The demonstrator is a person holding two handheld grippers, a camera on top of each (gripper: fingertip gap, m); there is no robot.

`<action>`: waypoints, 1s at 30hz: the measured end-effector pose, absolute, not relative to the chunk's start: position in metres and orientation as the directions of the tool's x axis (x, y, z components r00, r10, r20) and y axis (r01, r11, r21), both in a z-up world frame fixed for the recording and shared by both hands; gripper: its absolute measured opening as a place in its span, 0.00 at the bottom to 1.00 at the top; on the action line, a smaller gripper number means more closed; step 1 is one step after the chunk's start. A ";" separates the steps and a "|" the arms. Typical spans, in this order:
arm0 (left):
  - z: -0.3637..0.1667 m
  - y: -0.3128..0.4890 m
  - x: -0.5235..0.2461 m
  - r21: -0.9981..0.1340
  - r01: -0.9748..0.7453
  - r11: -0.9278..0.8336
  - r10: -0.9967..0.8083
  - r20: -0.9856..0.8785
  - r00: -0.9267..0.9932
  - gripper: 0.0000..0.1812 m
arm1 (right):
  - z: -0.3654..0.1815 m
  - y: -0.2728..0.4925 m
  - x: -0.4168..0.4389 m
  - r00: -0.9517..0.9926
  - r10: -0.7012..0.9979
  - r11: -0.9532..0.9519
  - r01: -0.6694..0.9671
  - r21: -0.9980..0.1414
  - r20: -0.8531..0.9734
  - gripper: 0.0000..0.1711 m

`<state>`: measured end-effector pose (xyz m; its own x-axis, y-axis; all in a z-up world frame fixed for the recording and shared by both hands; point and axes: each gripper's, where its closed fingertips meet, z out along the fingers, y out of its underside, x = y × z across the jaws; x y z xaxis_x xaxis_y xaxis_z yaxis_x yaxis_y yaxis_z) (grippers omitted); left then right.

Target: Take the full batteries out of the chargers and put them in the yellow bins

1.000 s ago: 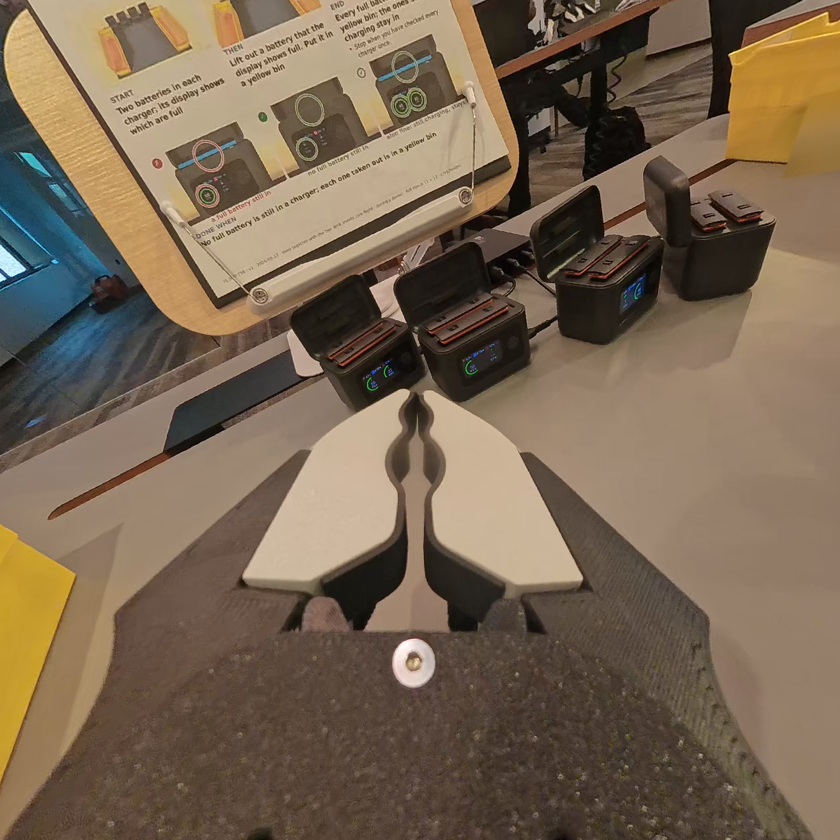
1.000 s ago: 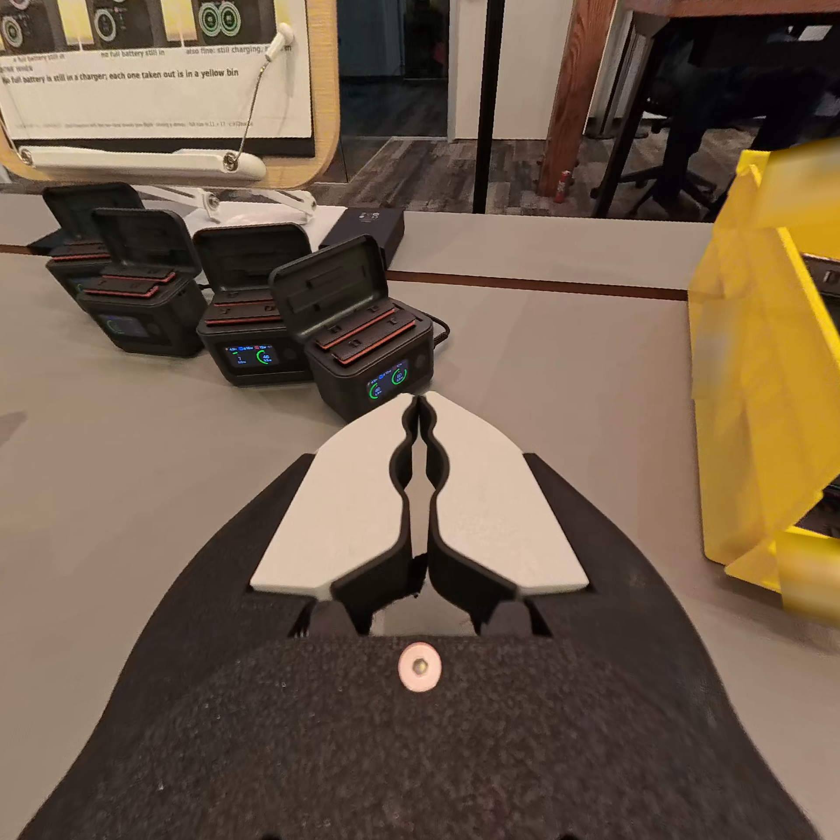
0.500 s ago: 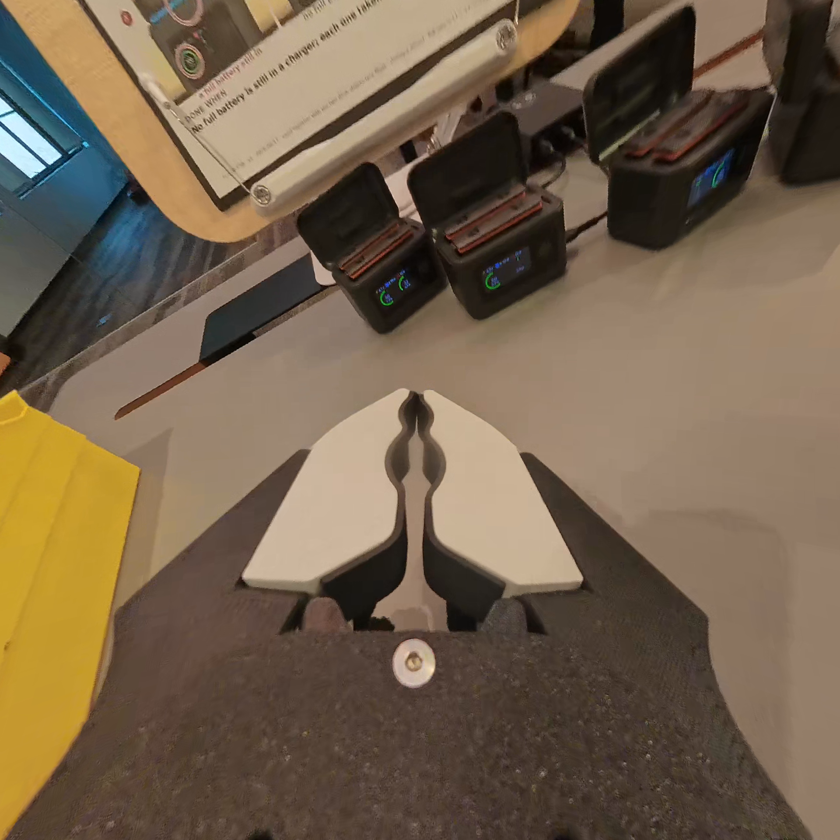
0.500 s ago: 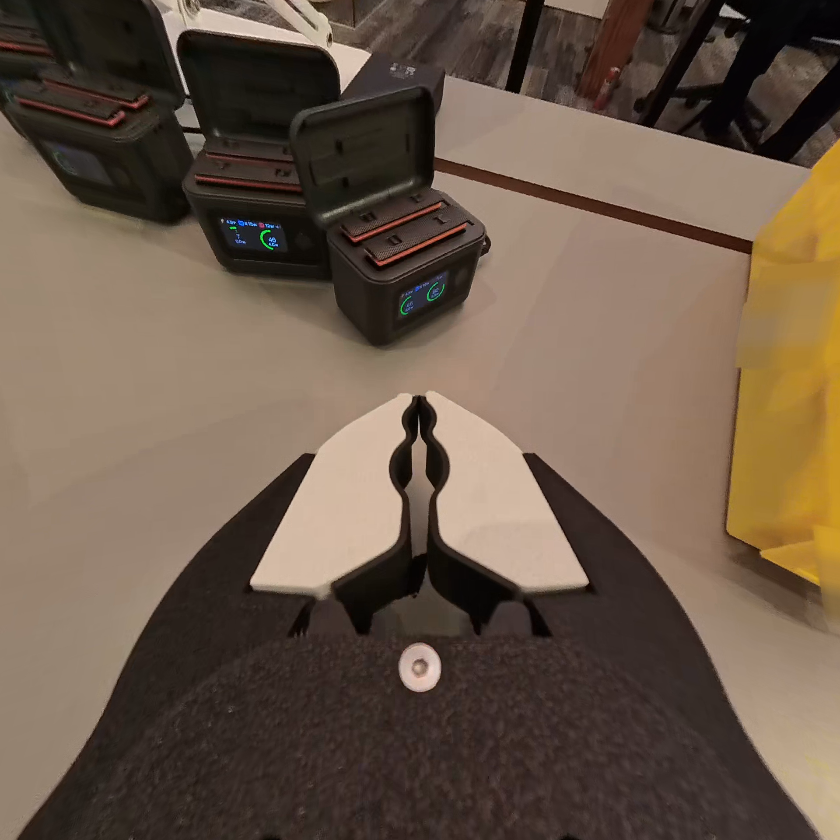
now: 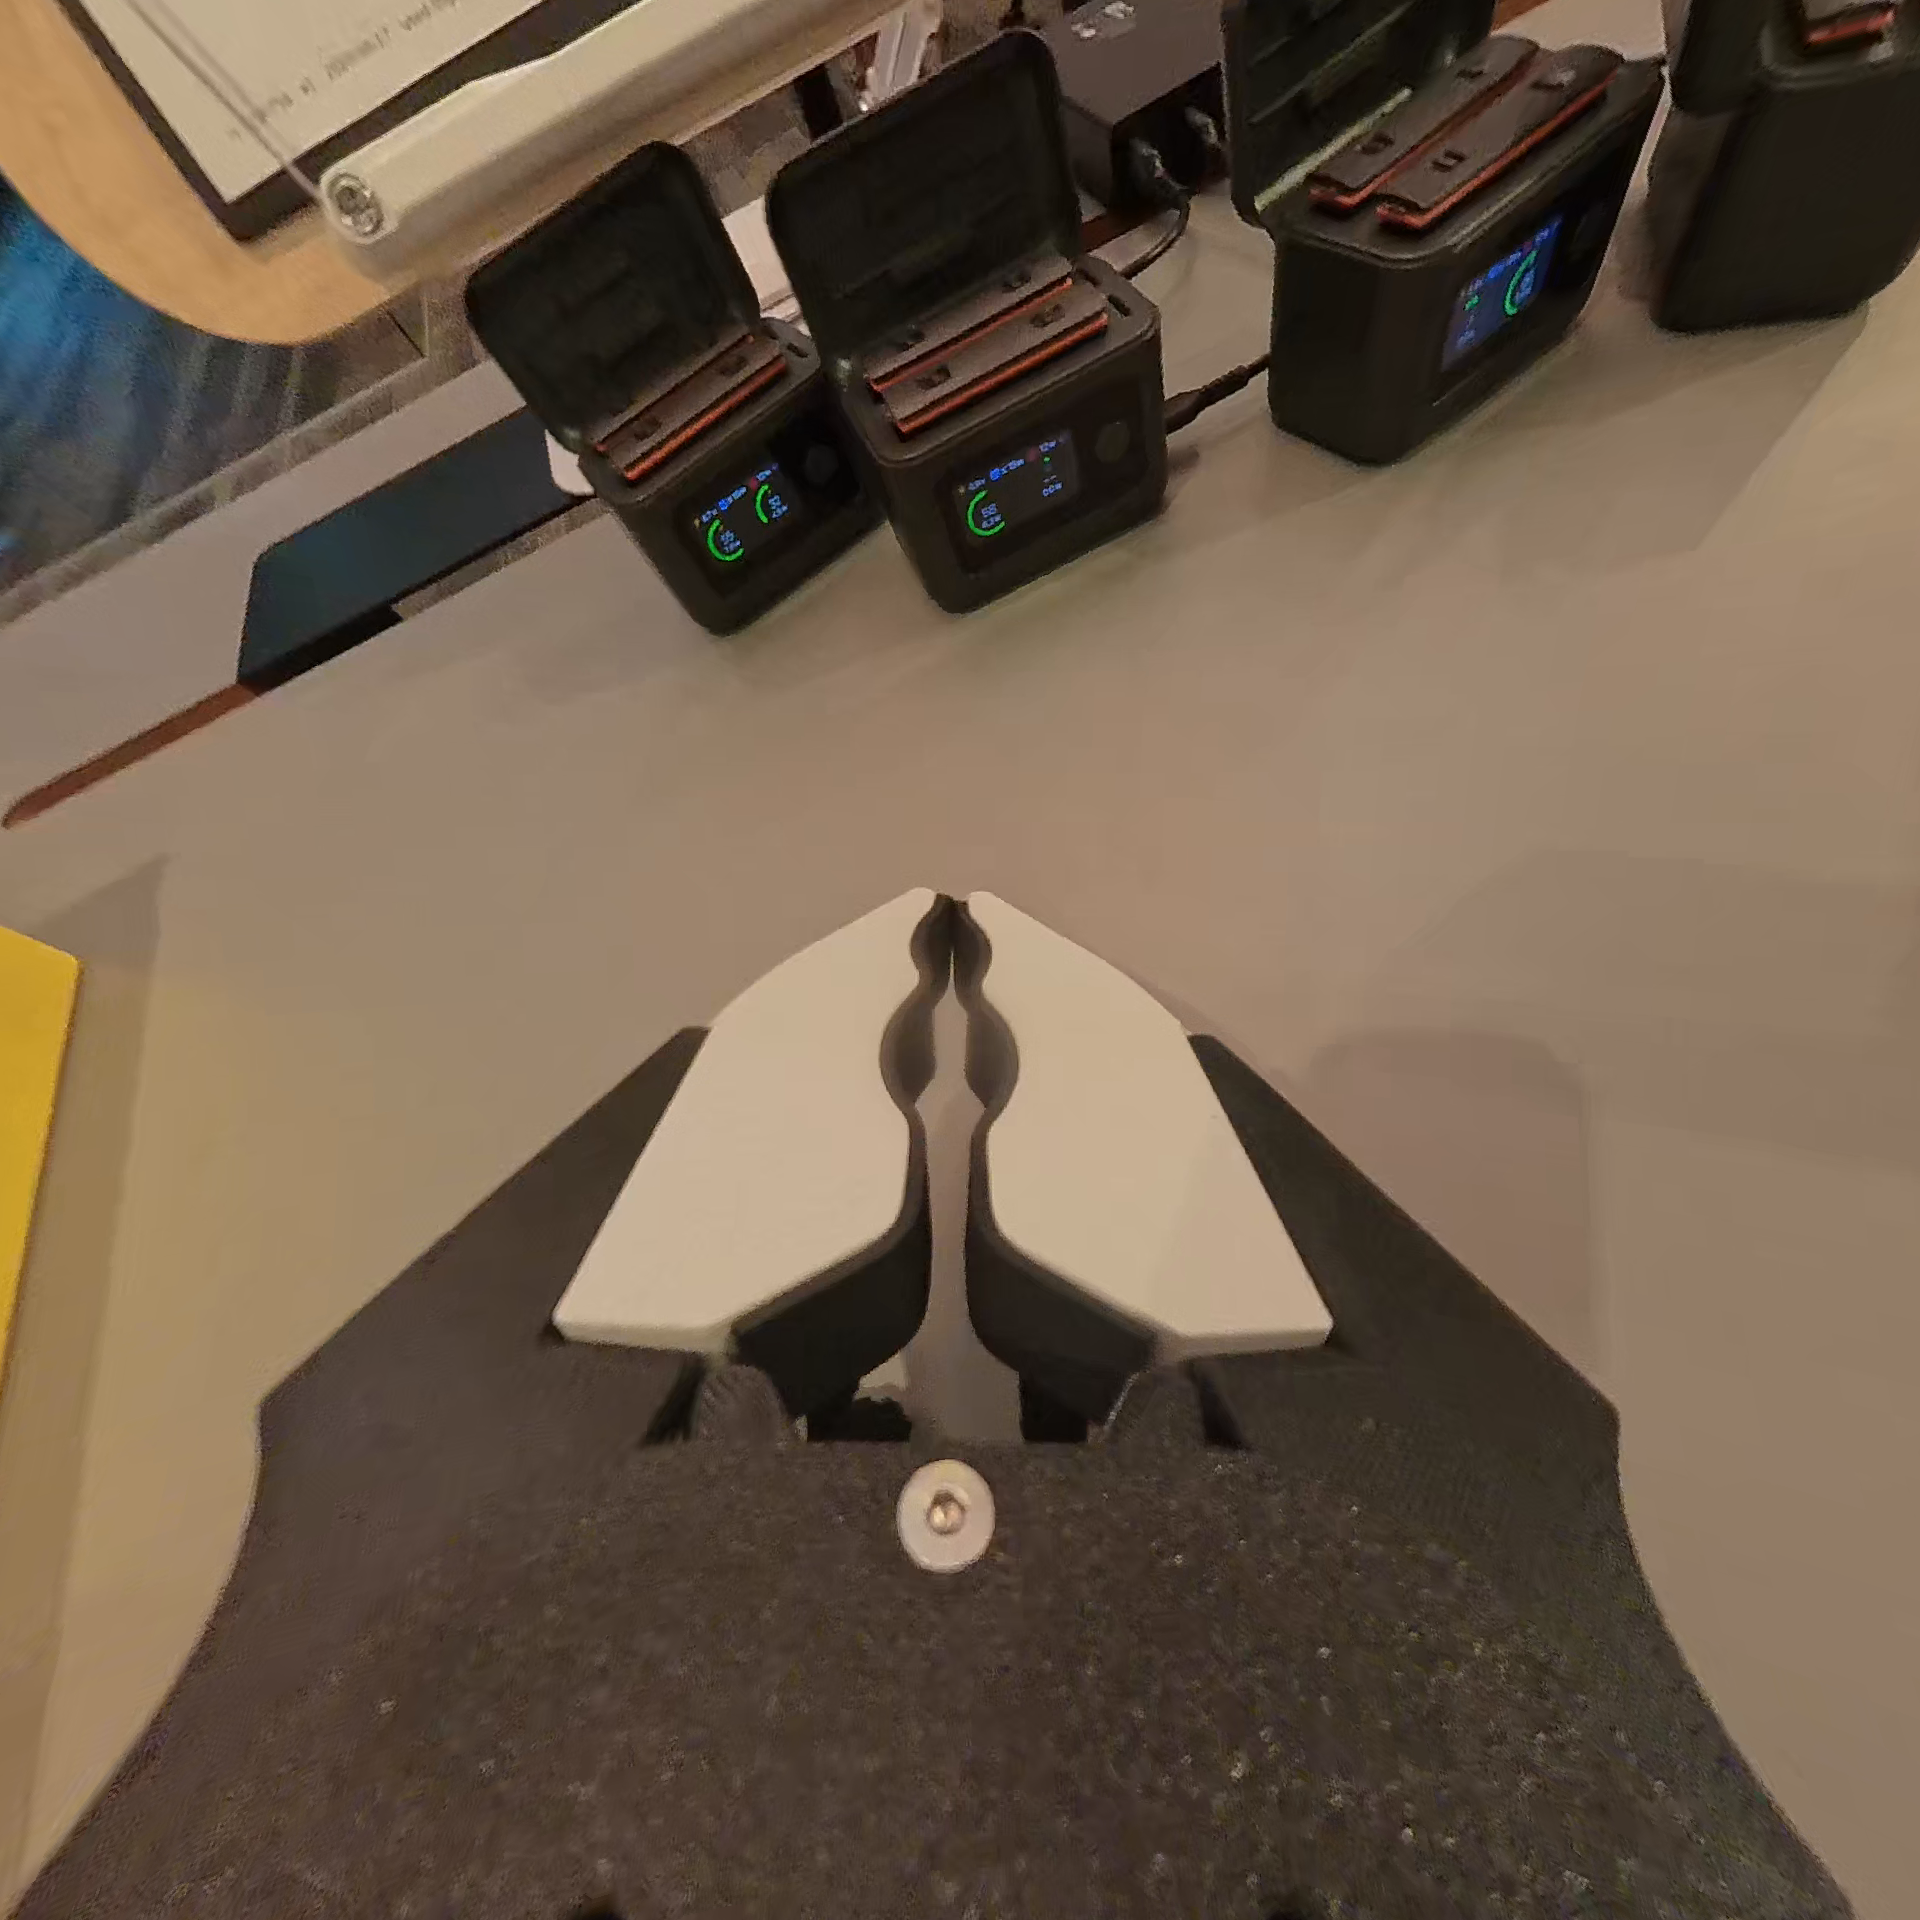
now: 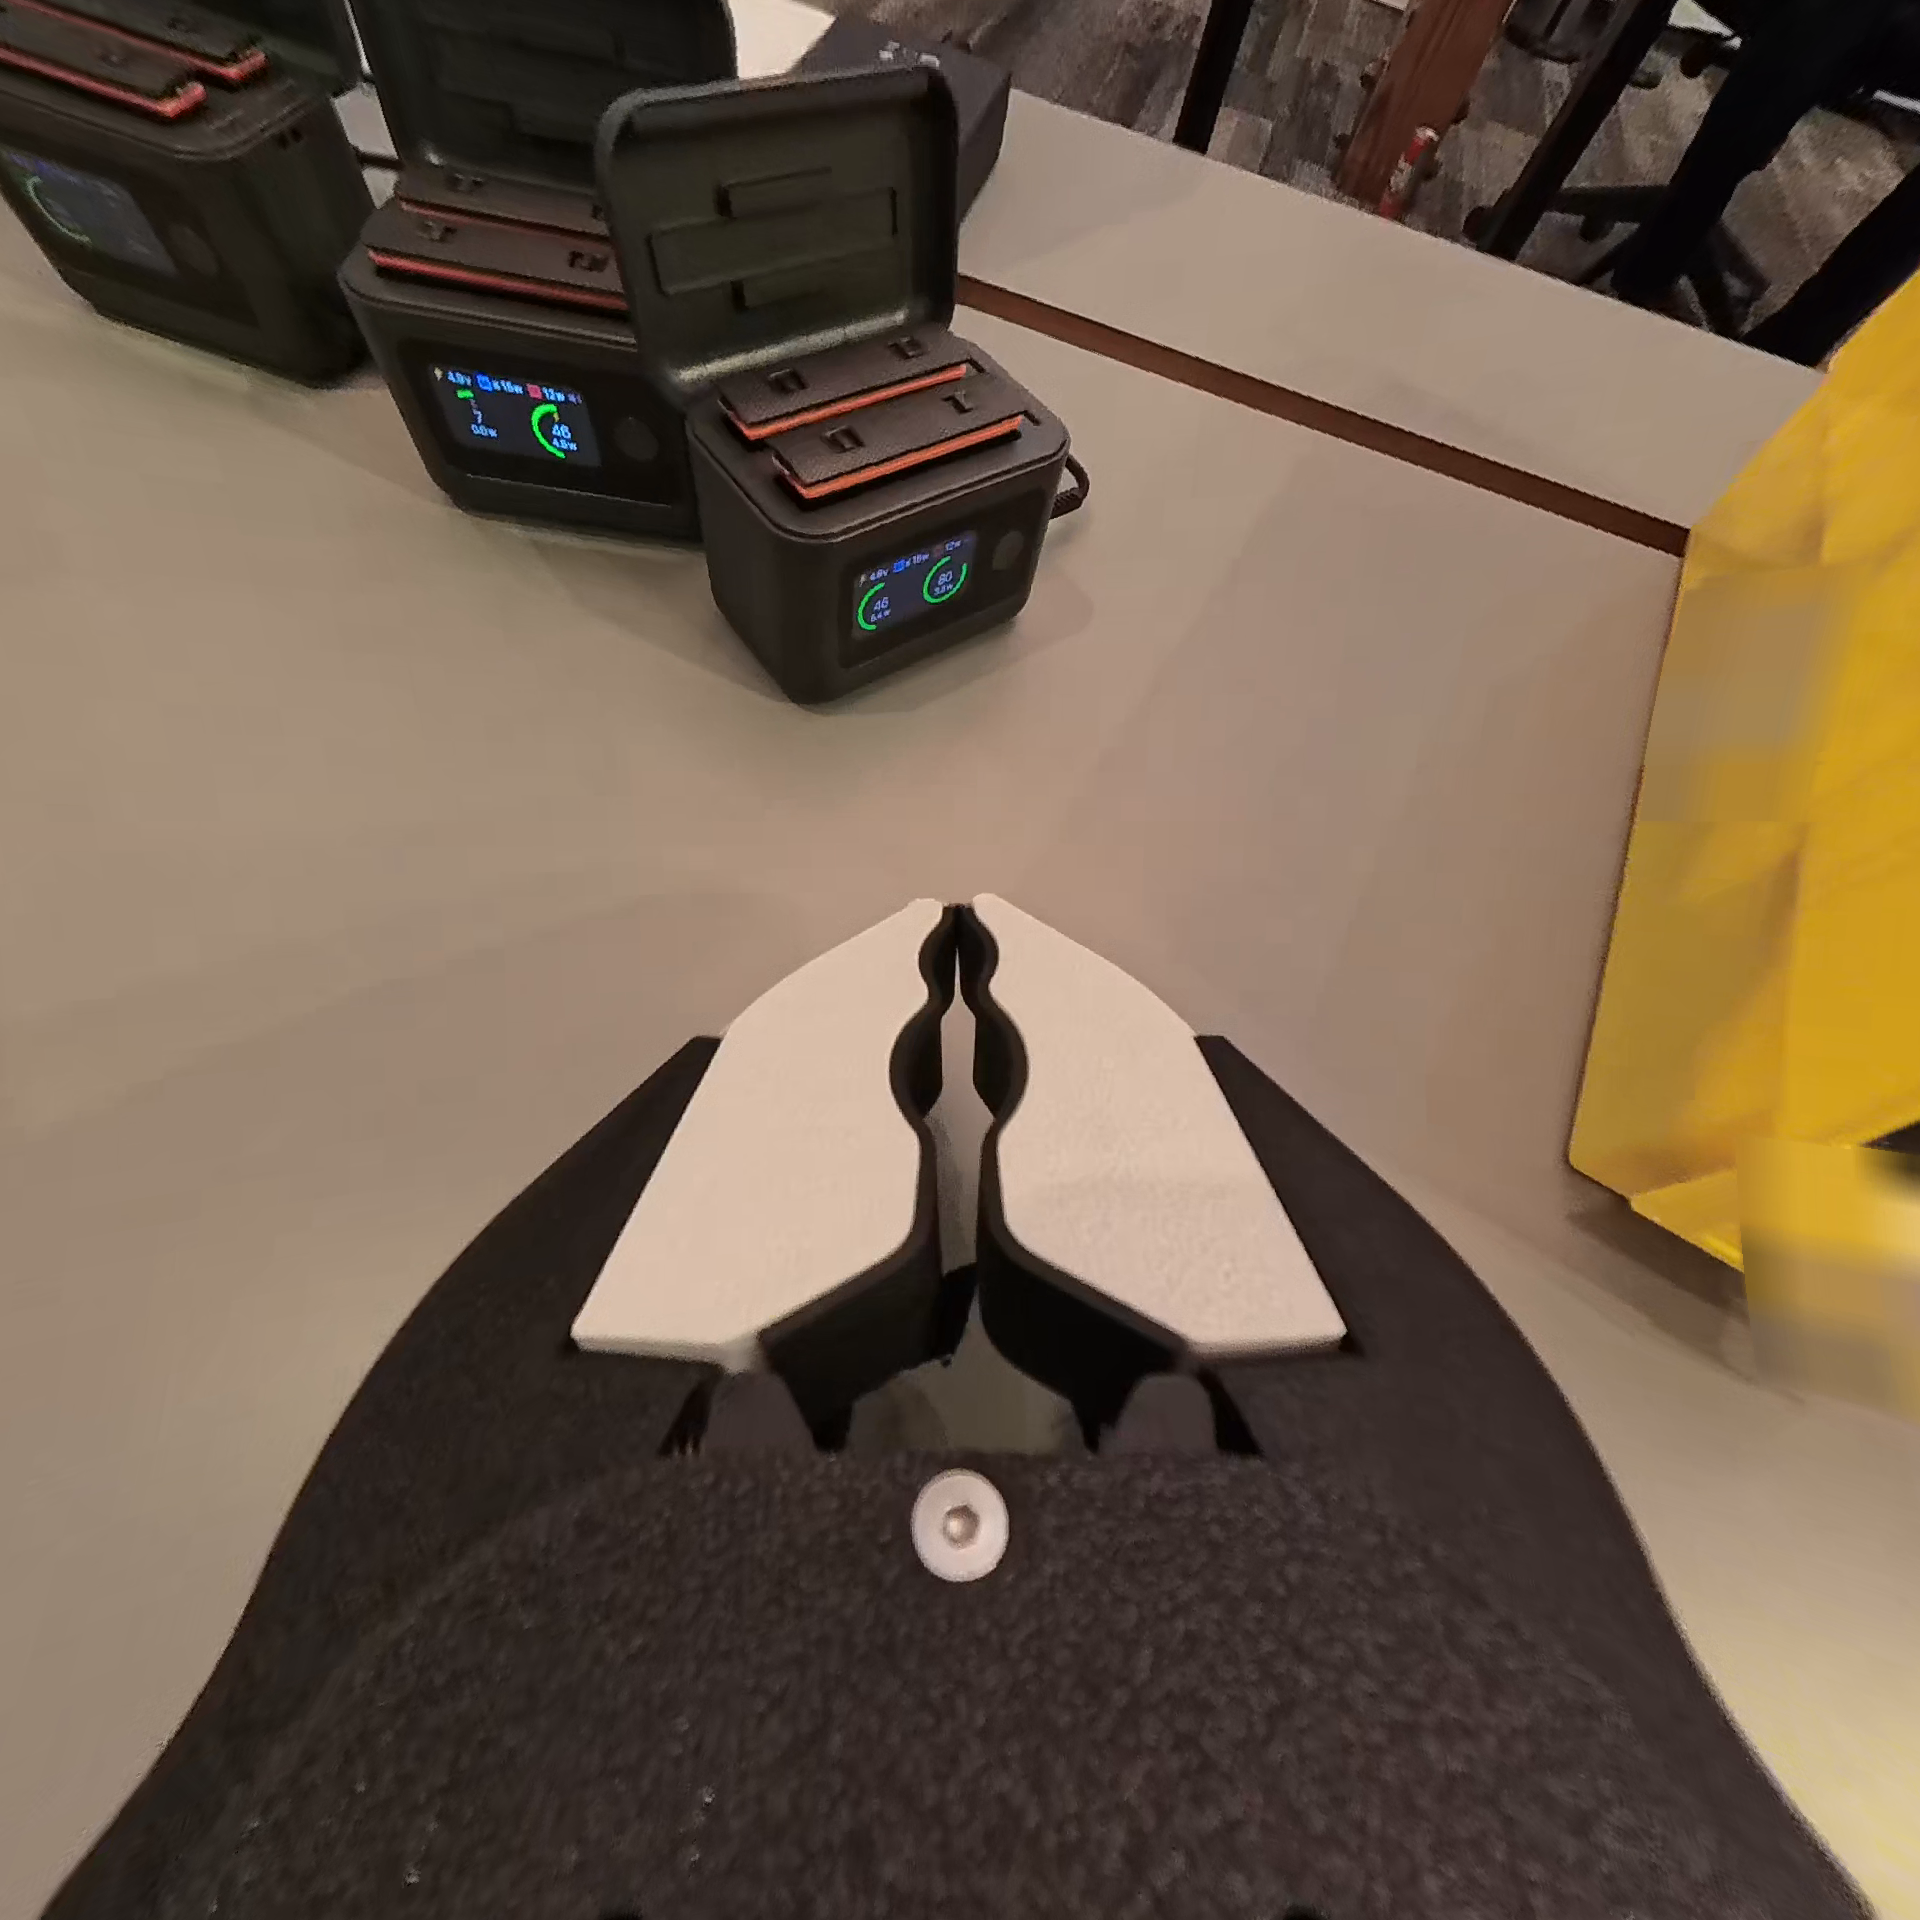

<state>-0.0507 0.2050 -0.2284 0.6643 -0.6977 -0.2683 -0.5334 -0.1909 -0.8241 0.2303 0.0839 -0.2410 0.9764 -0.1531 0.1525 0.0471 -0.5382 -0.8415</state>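
Several black chargers stand in a row on the grey table, lids open, each with two orange-edged batteries. In the left wrist view, the leftmost charger [image 5: 717, 488] and the one beside it [image 5: 997, 447] show green rings on their screens. My left gripper [image 5: 951, 902] is shut and empty, short of them. In the right wrist view, the rightmost charger [image 6: 883, 540] holds two batteries [image 6: 862, 400], with another charger [image 6: 509, 416] behind it. My right gripper [image 6: 958, 909] is shut and empty, in front of that charger. A yellow bin [image 6: 1787, 779] stands at right, another yellow bin [image 5: 26, 1122] at far left.
A wooden board with an instruction sheet [image 5: 312, 104] hangs above the left chargers. A dark pad [image 5: 405, 551] lies behind them. Cables [image 5: 1205, 395] run from the chargers. Chair and table legs [image 6: 1558, 125] stand beyond the table's far edge. Tip to tip, the grippers are about 30 cm apart.
Both grippers have tilted down and moved closer to the table and chargers. The chargers now look larger. Both grippers stay shut.
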 end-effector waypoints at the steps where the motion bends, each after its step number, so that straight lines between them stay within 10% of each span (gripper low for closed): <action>1: -0.228 0.205 -0.052 -0.832 -0.513 -0.212 -0.694 -0.241 0.678 0.00 | -0.243 0.084 0.230 0.977 -0.151 -0.543 0.045 -0.839 0.150 0.00; 30: -0.230 0.212 -0.058 -0.876 -0.419 -0.237 -0.703 -0.144 0.697 0.00 | -0.244 0.098 0.195 0.975 -0.082 -0.552 0.129 -0.824 0.207 0.00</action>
